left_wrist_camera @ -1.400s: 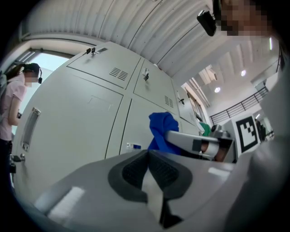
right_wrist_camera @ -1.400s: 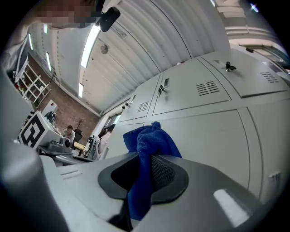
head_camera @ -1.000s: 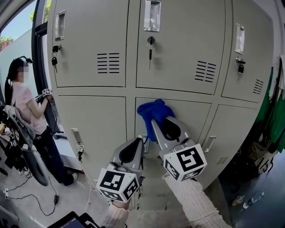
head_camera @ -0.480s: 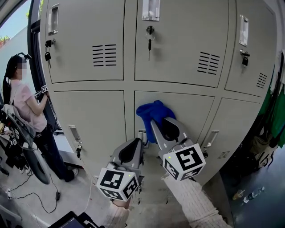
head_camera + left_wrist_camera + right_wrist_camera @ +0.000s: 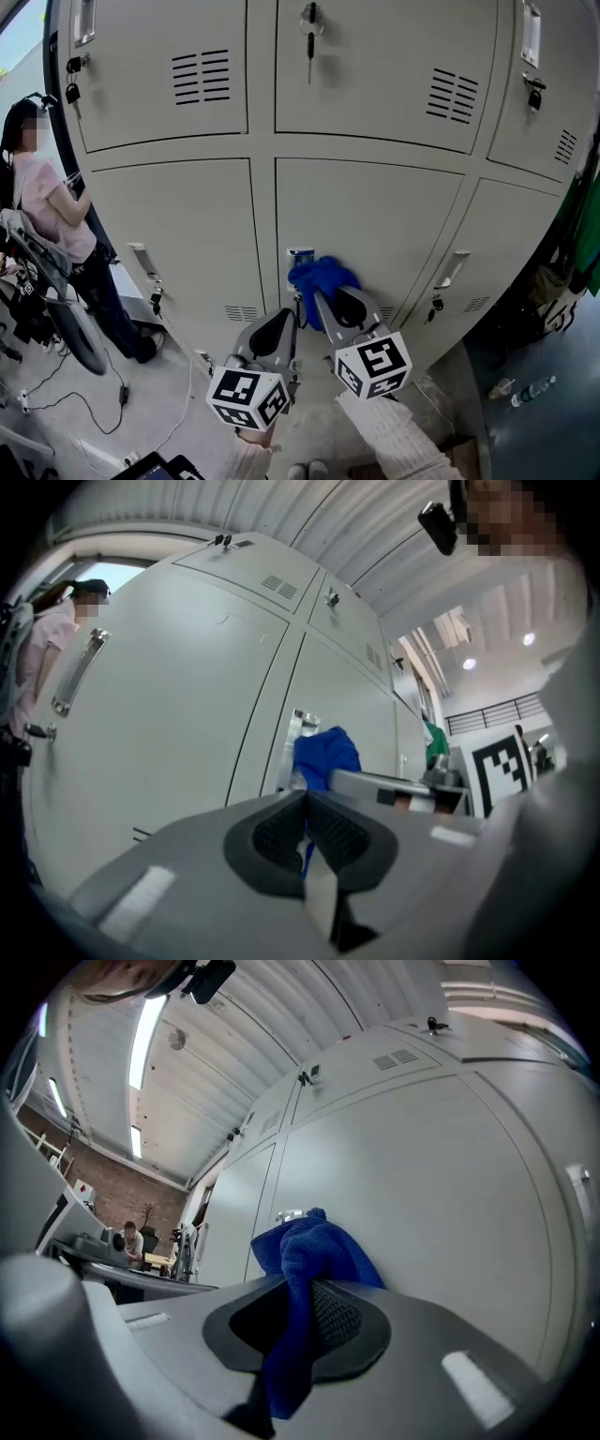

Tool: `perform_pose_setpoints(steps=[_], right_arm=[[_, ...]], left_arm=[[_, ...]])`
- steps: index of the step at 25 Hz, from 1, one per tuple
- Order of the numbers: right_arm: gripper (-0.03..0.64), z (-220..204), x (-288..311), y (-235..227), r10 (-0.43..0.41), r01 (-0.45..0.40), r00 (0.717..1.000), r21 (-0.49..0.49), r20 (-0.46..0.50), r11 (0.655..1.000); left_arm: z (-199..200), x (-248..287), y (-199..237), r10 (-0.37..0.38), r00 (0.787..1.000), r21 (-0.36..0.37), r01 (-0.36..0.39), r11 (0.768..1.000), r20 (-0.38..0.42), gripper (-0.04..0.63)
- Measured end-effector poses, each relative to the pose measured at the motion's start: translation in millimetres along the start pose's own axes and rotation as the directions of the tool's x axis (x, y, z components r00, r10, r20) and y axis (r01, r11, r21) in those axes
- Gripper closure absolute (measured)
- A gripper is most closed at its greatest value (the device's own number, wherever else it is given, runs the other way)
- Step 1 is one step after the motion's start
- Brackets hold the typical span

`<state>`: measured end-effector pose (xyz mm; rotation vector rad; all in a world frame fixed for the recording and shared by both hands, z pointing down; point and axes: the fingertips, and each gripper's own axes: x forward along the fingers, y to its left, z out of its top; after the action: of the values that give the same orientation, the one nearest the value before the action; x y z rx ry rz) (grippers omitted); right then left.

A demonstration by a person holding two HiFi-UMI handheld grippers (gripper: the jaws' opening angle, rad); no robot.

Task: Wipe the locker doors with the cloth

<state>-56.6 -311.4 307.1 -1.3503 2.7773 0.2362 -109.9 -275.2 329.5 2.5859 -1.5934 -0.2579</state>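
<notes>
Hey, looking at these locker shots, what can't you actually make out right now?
- Where the blue cloth meets the lower middle door: hidden behind the cloth itself, head and right gripper views.
- That door's handle: head view, mostly covered by the cloth.
- Top-row handles: head view, cut off by the upper edge.

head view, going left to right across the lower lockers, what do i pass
person in pink → left gripper → blue cloth → locker handle → green fabric
</notes>
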Motion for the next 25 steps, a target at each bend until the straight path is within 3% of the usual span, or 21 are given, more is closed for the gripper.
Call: perform_pose_setpoints(steps=[13,25], right_arm=[[0.56,-94,-10,4,-0.021,0.034,0.986,0.081,-0.163,0.996],[0.56,-113,-14,5,-0.009,0.029,0.974,0.086,-0.225,0.996]], left_arm=[[-80,-6,8,0.014,0.989,-0.088,-0.027,0.996,-0.149,0.595],[-91,-10,3,0.015,0.986,-0.088,-0.03,0.996,-0.166,0.595]])
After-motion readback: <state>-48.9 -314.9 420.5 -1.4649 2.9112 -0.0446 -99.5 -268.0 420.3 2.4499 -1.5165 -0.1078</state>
